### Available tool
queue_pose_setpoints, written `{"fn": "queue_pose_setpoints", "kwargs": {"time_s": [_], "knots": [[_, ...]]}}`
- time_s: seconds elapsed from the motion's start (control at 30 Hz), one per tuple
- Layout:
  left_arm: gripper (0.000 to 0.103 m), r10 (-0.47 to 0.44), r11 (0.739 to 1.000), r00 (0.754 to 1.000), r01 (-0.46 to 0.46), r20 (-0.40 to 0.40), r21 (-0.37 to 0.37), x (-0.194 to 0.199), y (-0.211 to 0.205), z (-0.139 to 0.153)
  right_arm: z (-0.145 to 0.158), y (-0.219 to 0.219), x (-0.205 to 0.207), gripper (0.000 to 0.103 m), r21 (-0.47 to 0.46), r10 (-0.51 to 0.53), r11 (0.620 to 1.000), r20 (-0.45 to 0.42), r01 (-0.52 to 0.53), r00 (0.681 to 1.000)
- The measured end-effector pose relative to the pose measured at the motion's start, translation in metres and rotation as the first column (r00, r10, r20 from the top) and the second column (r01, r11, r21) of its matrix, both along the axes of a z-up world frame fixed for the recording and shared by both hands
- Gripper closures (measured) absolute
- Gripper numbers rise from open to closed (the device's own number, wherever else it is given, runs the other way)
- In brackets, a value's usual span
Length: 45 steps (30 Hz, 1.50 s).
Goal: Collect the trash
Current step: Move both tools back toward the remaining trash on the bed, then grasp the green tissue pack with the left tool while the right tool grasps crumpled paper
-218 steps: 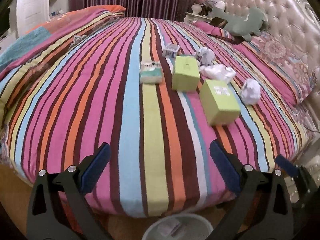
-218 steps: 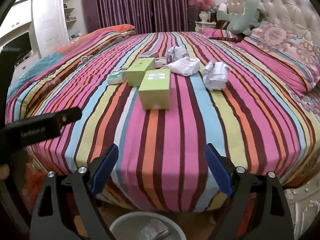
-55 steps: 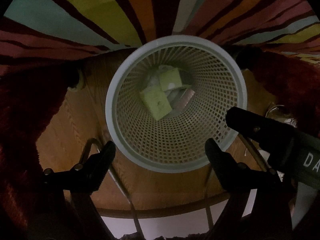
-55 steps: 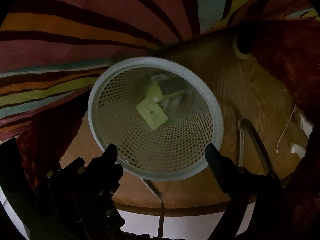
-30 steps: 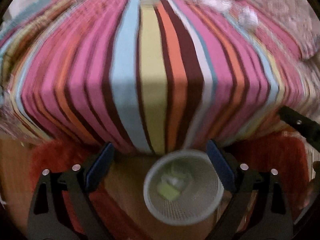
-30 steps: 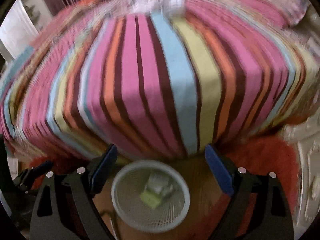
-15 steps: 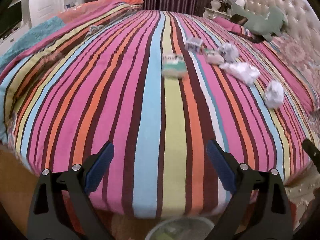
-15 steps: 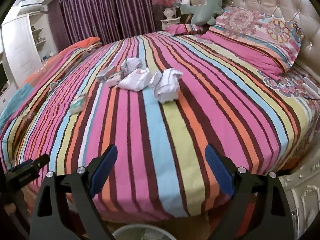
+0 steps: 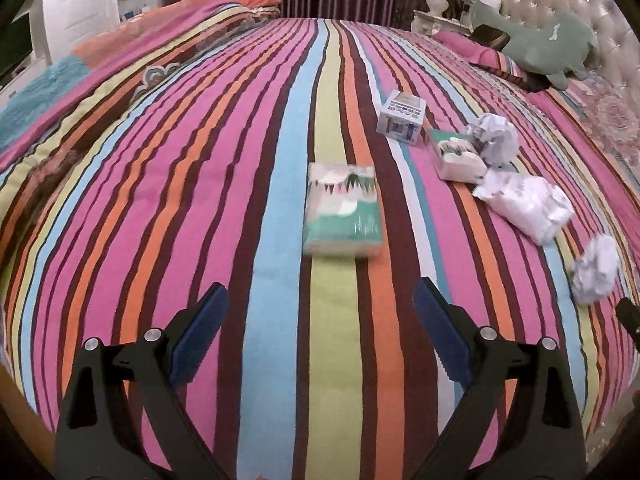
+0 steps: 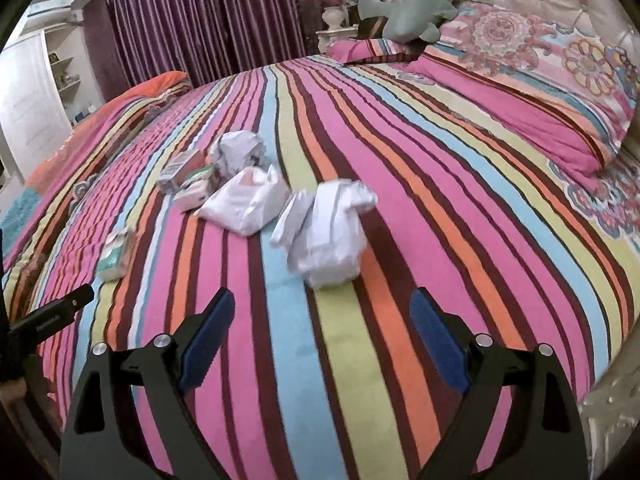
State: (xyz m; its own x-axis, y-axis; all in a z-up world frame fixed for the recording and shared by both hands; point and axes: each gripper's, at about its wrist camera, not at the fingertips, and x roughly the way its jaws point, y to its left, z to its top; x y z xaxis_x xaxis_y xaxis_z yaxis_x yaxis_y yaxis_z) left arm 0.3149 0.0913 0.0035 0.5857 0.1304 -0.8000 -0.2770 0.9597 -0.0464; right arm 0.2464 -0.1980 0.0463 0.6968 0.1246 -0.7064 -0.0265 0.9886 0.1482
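Note:
Trash lies on the striped bed [image 9: 160, 184]. In the left wrist view a green tissue pack [image 9: 341, 209] lies straight ahead of my open, empty left gripper [image 9: 320, 332]. Beyond it are a small white-blue box [image 9: 401, 117], a small carton [image 9: 458, 155], a crumpled paper ball [image 9: 496, 139], a white plastic bag [image 9: 528, 202] and another paper wad [image 9: 595, 269]. In the right wrist view my open, empty right gripper [image 10: 320, 332] faces that crumpled paper wad [image 10: 330, 232], with the white bag [image 10: 248, 200], paper ball [image 10: 239, 151] and tissue pack [image 10: 116, 254] behind.
A green plush toy [image 9: 540, 46] and patterned pillows [image 10: 532, 76] lie by the tufted headboard at the right. Purple curtains [image 10: 208, 20] hang behind the bed. The other gripper's tip [image 10: 48, 318] shows at the left edge of the right wrist view.
Both grippers have left the waste basket, where the two green boxes now lie, and have risen and moved in over the bed. The trash looks closer than half a second ago.

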Motion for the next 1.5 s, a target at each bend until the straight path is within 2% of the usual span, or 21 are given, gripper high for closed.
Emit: {"fn": "queue_pose_setpoints", "kwargs": {"time_s": [0.2,0.43,0.63,0.77,0.8,0.87,0.9,0.97,1.03,1.2,1.5], "knots": [[0.012,0.022,0.999,1.0,-0.022,-0.012,-0.024,0.035,0.01,-0.008,-0.007,0.001,0.028,0.018,-0.023,0.007,1.0,-0.022,-0.007,1.0],[0.012,0.048,0.999,0.998,-0.049,-0.041,-0.016,0.064,0.013,-0.018,-0.021,0.002,0.05,0.018,-0.044,0.006,0.999,-0.059,-0.009,0.998],[0.012,0.068,0.997,0.993,-0.063,-0.098,0.049,0.08,0.007,-0.031,-0.029,0.003,0.065,0.018,-0.052,-0.005,0.999,-0.079,0.001,0.997],[0.012,0.071,0.997,0.994,-0.067,-0.089,0.045,0.082,0.011,-0.033,-0.033,0.005,0.069,0.019,-0.068,0.002,0.998,-0.091,-0.009,0.996],[0.012,0.07,0.996,0.993,-0.065,-0.091,0.052,0.082,0.012,-0.034,-0.033,0.006,0.07,0.023,-0.068,0.01,0.998,-0.094,-0.016,0.996],[0.022,0.048,0.998,0.995,-0.045,-0.091,0.035,0.081,0.012,-0.034,-0.035,0.006,0.07,0.035,-0.043,0.034,0.998,-0.11,-0.039,0.993],[0.027,0.037,0.999,0.996,-0.033,-0.086,0.042,0.08,0.011,-0.033,-0.035,0.004,0.071,0.046,-0.034,0.036,0.999,-0.116,-0.04,0.993],[0.053,0.01,0.999,0.997,-0.006,-0.074,0.05,0.079,0.008,-0.03,-0.034,0.004,0.069,0.049,-0.025,0.029,0.999,-0.114,-0.032,0.993],[0.053,-0.002,0.998,0.997,0.007,-0.082,0.059,0.078,0.005,-0.028,-0.034,0.005,0.066,0.05,-0.008,0.035,0.999,-0.113,-0.036,0.993],[0.053,0.011,1.0,0.997,-0.009,-0.071,0.026,0.066,0.008,-0.021,-0.024,0.01,0.053,0.051,-0.012,0.06,0.998,-0.097,-0.062,0.993],[0.053,-0.004,1.0,1.0,0.004,-0.027,0.001,0.013,0.009,0.01,-0.006,0.01,0.017,0.051,0.027,0.082,0.996,-0.089,-0.08,0.993]]}}
